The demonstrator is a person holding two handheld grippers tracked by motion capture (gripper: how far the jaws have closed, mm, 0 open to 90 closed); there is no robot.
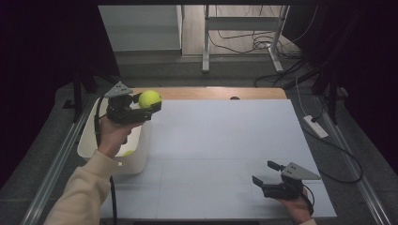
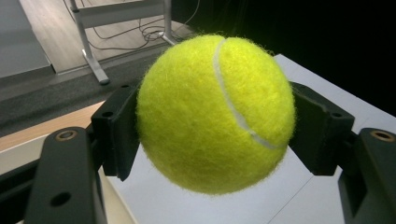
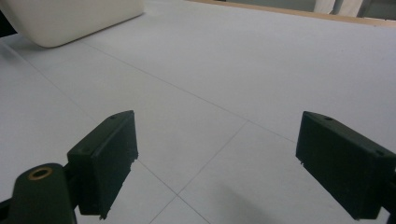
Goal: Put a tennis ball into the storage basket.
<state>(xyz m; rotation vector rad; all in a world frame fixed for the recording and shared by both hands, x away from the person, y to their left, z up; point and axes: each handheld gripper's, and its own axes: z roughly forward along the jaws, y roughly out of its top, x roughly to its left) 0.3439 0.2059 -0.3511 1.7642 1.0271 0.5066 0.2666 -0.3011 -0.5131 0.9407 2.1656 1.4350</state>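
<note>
Item 1: tennis ball [image 1: 149, 99]. Yellow-green felt with a white seam, carried in the air above the far rim of the white tub [image 1: 141, 157], at the left edge of the surface [image 1: 220, 140]. It rests on nothing. Raised this high, it clears the tub's wall, so it can pass either way between the tub and the open surface; which way cannot be told.

Item 2: left gripper [image 1: 151, 104]. Held in the person's left hand [image 1: 112, 136], level, pointing towards the middle of the surface. Its fingers [image 2: 116, 130] are clamped on the ball from two opposite sides, the pads pressing into the felt near its widest part. The left gripper view shows the ball seated squarely between them, which suits a round thing that would otherwise roll out.

Item 3: right gripper [image 1: 264, 173]. Low over the near right part of the surface, well apart from ball and tub. Its fingers [image 3: 105, 158] stand wide and released, with bare white surface between them; they grasp and touch nothing. Judged idle, kept out of the other arm's way.

Item 4: white tub. Open-topped, rounded corners. A second yellow-green ball [image 1: 128, 153] lies inside, partly hidden behind the left forearm.

Item 5: surface. White sheet with faint ruled lines, a wooden strip [image 1: 211, 93] along its far edge.
</note>
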